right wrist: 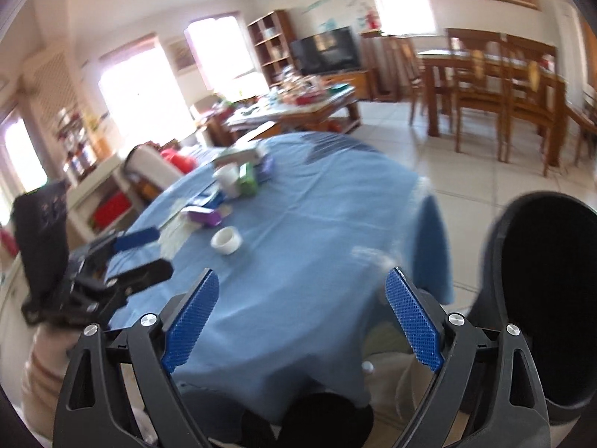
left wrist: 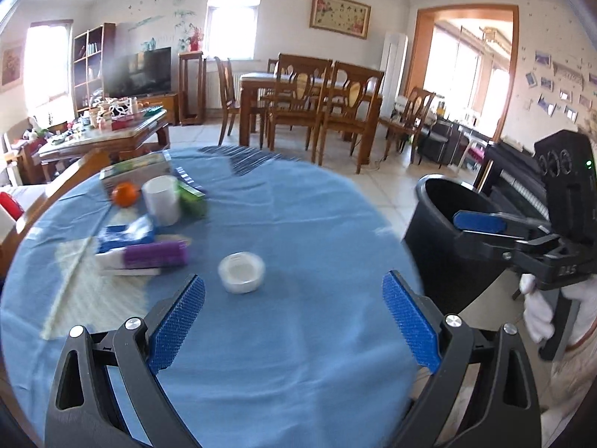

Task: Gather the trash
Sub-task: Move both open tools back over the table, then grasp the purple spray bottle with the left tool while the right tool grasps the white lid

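Observation:
A small white plastic cup [left wrist: 241, 272] lies on the blue tablecloth [left wrist: 298, 224], just ahead of my open, empty left gripper [left wrist: 294, 300]. It also shows in the right wrist view [right wrist: 227, 240]. A black trash bin [left wrist: 451, 239] stands on the floor off the table's right edge, large in the right wrist view [right wrist: 541, 291]. My right gripper [right wrist: 303, 300] is open and empty over the table's near edge. In the left wrist view the right gripper [left wrist: 481, 227] hovers by the bin's rim. A blurred pale scrap [right wrist: 373, 255] lies near the table's right edge.
At the table's far left are an orange [left wrist: 125, 194], a white roll [left wrist: 162, 203], a green box [left wrist: 192, 199], a blue tissue pack [left wrist: 127, 237], a purple box [left wrist: 155, 255] and a book [left wrist: 136, 168]. Wooden dining chairs [left wrist: 324, 108] stand beyond.

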`<state>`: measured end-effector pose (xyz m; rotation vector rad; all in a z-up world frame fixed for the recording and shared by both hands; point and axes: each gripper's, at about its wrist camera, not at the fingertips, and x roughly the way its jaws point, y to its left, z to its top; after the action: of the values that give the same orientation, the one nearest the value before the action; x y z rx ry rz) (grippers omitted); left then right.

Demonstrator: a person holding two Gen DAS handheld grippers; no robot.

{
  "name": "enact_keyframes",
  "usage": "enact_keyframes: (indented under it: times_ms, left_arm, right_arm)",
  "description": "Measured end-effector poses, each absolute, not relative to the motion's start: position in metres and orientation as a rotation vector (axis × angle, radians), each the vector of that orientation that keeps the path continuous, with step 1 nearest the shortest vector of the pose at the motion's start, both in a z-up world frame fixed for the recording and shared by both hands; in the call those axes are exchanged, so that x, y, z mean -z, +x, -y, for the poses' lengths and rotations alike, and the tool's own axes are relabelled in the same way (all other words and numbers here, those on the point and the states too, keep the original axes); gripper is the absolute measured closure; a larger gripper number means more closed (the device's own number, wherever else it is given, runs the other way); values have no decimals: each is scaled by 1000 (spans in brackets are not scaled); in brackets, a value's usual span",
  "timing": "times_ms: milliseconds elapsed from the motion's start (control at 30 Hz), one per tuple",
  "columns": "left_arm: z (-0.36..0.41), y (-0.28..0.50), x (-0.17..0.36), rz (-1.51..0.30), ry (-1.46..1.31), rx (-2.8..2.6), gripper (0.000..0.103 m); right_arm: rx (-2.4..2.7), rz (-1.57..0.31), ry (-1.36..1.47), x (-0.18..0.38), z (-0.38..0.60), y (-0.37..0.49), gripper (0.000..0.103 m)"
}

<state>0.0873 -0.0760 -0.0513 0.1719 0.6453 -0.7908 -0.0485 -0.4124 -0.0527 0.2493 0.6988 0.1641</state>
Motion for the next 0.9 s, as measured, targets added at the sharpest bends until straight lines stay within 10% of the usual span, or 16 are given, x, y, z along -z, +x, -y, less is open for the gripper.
enact_keyframes:
  times_ms: [900]
  left_arm:
    - [50,223,91,-761,657,1027,16]
  right_arm:
    - [-404,-874,73,98,317,77,26]
